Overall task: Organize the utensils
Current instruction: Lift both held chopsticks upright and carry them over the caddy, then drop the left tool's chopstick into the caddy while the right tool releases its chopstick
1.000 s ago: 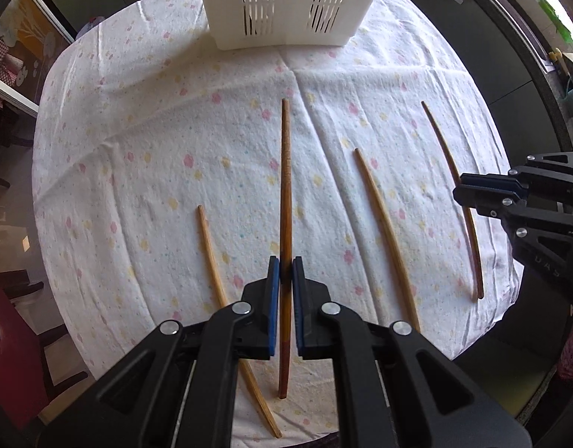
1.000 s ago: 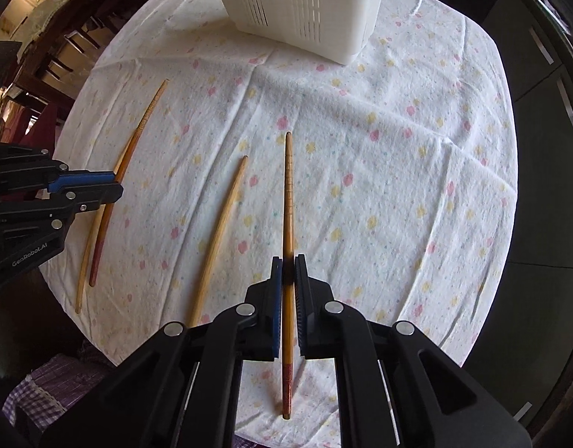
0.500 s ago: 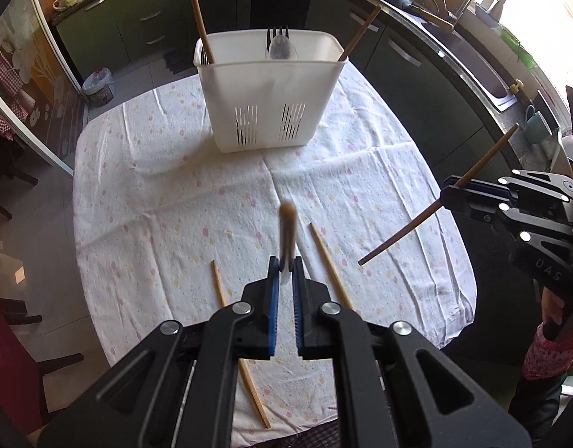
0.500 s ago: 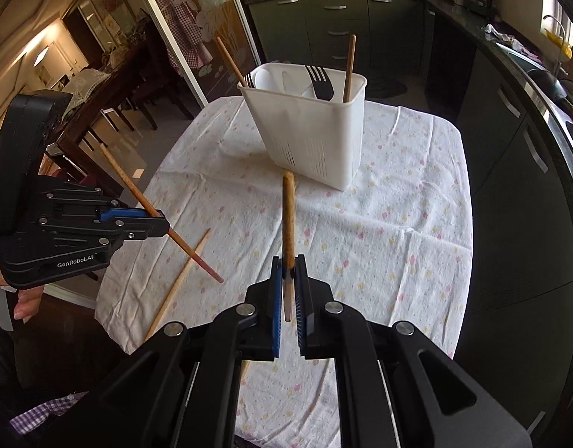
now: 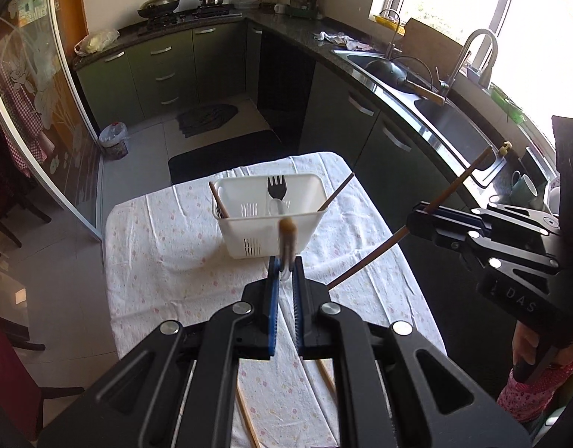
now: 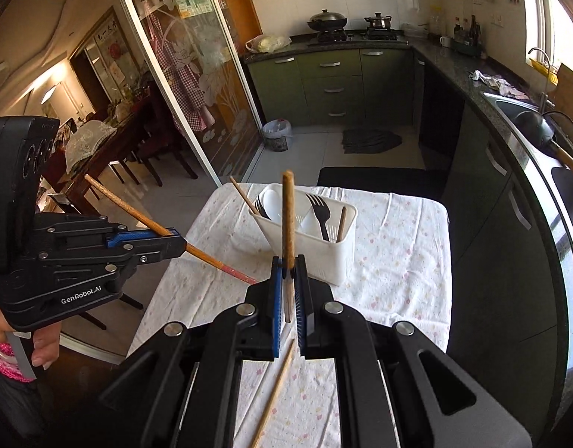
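Left gripper (image 6: 176,244) body reading "GenRobot.AI"; right gripper (image 5: 413,224) body showing "DAS". Each pinching one wooden chopstick (image 5: 287,233), other chopstick (image 6: 288,220), now lifted off tablecloth (image 5: 167,261) versus a second ago, pointing toward white basket (image 5: 249,229). Two chopsticks (image 6: 275,392) lying on cloth.

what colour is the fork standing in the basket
Black. The fork shows best in the right wrist view, upright in the white basket.

A home kitchen: green cabinets (image 6: 331,74) under a dark counter, a wok (image 5: 158,2) and pot on the gas stove, a sink (image 5: 450,119) beneath the window, a dining room beyond the glass door (image 6: 196,86).
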A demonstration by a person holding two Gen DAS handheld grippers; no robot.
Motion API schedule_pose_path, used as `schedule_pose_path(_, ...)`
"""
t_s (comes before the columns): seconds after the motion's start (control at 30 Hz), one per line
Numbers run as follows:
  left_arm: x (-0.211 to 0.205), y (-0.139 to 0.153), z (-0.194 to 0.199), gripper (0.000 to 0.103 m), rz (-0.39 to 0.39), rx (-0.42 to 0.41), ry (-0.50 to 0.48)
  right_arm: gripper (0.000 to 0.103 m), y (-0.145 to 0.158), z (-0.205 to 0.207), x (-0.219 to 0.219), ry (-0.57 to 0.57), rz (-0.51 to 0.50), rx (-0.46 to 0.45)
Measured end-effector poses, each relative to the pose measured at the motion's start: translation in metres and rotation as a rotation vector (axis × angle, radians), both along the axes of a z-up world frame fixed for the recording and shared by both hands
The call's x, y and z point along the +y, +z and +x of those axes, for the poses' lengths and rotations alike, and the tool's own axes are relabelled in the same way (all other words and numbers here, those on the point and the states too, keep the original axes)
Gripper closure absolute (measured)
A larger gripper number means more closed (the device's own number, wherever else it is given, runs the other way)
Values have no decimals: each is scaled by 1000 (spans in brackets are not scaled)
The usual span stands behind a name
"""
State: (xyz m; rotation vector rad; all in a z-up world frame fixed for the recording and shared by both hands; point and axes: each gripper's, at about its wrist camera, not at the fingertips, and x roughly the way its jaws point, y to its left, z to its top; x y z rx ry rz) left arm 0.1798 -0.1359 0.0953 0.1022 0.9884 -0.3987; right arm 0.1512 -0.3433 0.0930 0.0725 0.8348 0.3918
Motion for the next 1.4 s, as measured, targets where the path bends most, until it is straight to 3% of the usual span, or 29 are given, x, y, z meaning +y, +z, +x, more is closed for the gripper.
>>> schedule_pose_path(0.17,-6,36,12,96,-2,-112,32,96,36,13,5,-41,-9,-66)
schedule_pose_path(0.37,-13,40,41,96,11,-128,74,96,53,41,12,-102,-39,-105)
schedule_pose_path(0.97,-21,-58,100,96,86,15,107,96,-42,116,26,-143,-114,2)
schedule_pose_path(1.3,-22,-71,104,96,104,22,109,92,-50,114,26,-126,-110,17)
schedule_pose_path(1.4,-23,-69,103,89,100,15,112,91,-45,107,25,-129,-108,8)
